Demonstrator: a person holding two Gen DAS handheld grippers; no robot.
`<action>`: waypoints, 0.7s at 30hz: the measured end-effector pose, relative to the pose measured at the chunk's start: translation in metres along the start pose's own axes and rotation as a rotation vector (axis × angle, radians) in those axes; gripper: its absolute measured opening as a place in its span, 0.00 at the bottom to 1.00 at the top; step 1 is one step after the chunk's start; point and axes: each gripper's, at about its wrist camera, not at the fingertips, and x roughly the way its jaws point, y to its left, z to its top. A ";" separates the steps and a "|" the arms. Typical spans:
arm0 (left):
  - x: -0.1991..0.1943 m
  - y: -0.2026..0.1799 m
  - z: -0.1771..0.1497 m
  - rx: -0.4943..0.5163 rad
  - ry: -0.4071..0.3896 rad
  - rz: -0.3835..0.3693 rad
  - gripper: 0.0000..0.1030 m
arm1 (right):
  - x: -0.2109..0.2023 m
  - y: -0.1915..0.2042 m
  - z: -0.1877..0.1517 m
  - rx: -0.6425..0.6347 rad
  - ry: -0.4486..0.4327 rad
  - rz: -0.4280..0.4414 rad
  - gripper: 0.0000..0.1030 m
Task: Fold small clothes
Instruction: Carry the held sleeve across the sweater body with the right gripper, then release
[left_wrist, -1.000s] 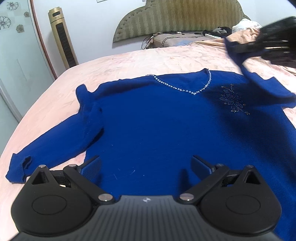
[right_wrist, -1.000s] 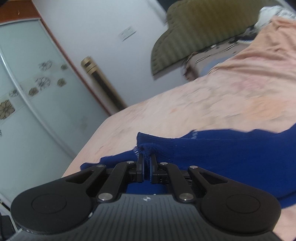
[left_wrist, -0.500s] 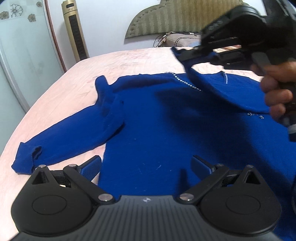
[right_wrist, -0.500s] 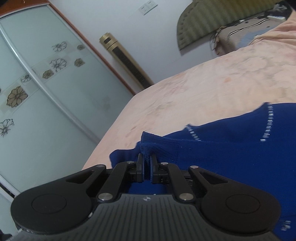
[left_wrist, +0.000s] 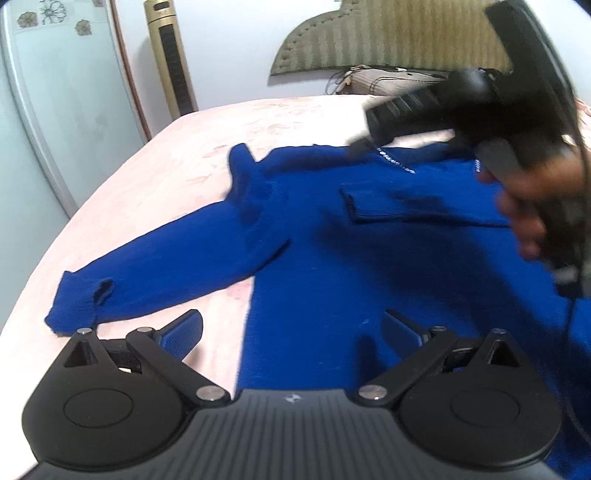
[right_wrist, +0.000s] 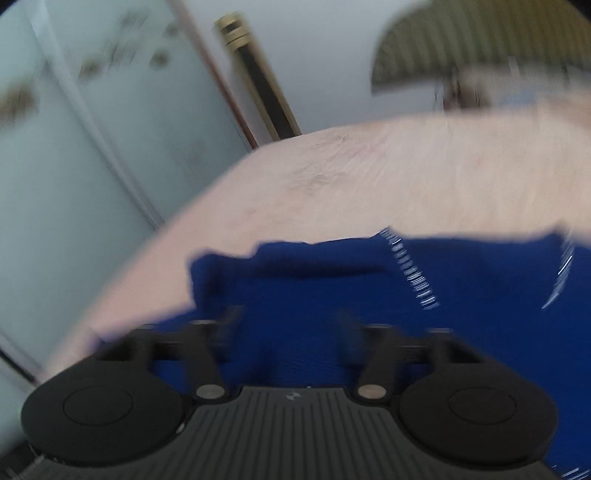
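A royal-blue sweater (left_wrist: 332, 258) with a beaded neckline lies flat on the pink bed (left_wrist: 147, 206). Its right sleeve, cuff (left_wrist: 373, 206) foremost, lies folded across the chest. Its left sleeve (left_wrist: 155, 280) stretches out to the left. My left gripper (left_wrist: 291, 328) is open and empty over the sweater's lower hem. My right gripper (right_wrist: 288, 328) is open and empty above the sweater (right_wrist: 369, 295), in a blurred view. In the left wrist view the right gripper (left_wrist: 358, 147) hovers near the neckline.
A gold tower fan (left_wrist: 171, 62) stands by the wall at the bed's far left corner. A sliding glass door (left_wrist: 48, 110) runs along the left. A padded headboard (left_wrist: 388, 37) and pillows sit at the far end.
My right gripper has opened and let go of the right sleeve cuff, which now lies on the chest. The left gripper has shifted towards the left sleeve.
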 end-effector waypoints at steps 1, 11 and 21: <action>0.001 0.003 0.000 -0.008 0.002 0.003 1.00 | -0.003 0.010 -0.006 -0.106 0.011 -0.049 0.72; 0.002 0.011 -0.003 -0.032 0.019 -0.004 1.00 | 0.025 0.058 -0.055 -0.575 0.064 -0.262 0.41; 0.005 0.032 -0.005 -0.088 0.032 0.017 1.00 | 0.016 0.072 -0.033 -0.416 -0.006 -0.144 0.10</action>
